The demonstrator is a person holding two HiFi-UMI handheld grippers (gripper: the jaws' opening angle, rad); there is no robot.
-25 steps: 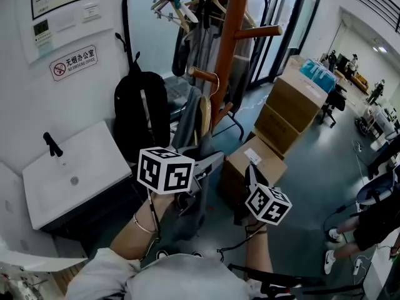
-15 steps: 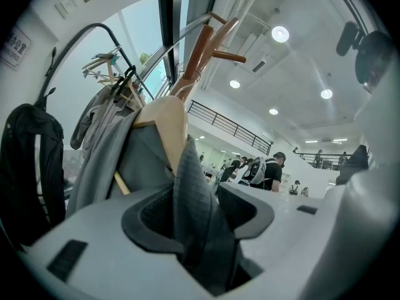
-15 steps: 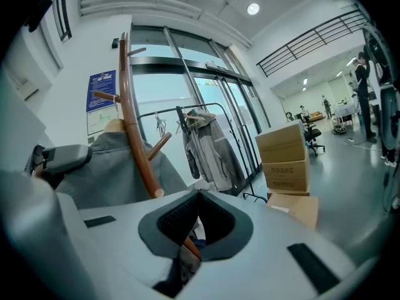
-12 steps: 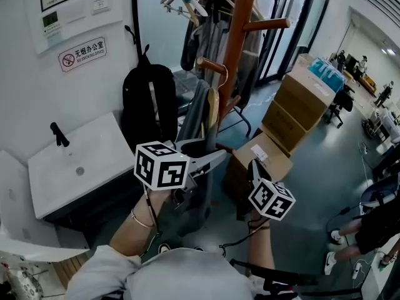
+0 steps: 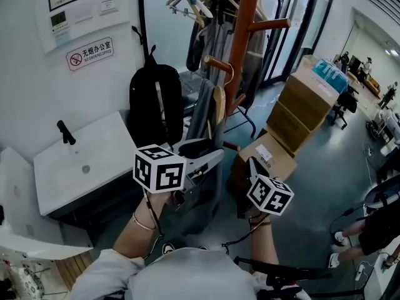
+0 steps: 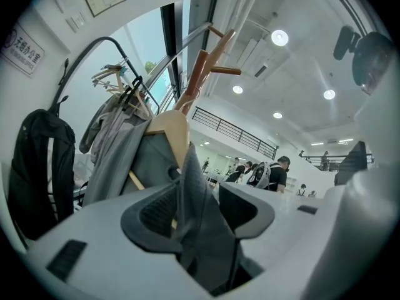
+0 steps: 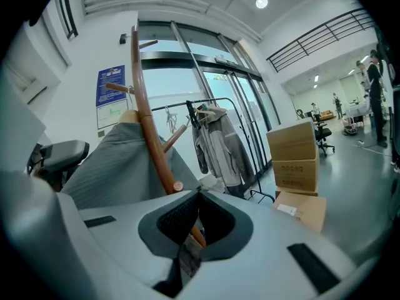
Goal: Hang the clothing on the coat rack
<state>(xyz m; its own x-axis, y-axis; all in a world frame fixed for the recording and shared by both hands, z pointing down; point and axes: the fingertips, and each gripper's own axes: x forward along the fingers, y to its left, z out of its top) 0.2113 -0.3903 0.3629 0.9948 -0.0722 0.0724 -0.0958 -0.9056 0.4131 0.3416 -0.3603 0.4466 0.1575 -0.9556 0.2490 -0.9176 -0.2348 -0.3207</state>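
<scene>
Grey garment (image 5: 203, 114) hangs on a wooden hanger (image 5: 219, 102). The hanger's hook sits over a lower peg of the brown coat rack (image 5: 240, 36).

Left claw (image 5: 203, 152): directly below the hanger, at the garment's lower part. In the left gripper view the left claw (image 6: 200, 192) has its jaws wide apart and opening. A fold of the grey cloth (image 6: 197, 224) stands upright between the pads, and the right pad is clear of it. The rest of the garment and the hanger rise just beyond the jaw tips.

Right claw (image 5: 251, 165): beside the garment's right edge, near the rack pole. In the right gripper view the right claw (image 7: 199, 195) has its jaw tips closed together. A small scrap of grey material shows low in the gap; cannot tell whether it is pinched. Garment lies up and left of the tips, pole just behind them.

Black backpack (image 5: 155, 105) hangs left of the garment. Cardboard boxes (image 5: 306, 99) are stacked well to the right.
</scene>
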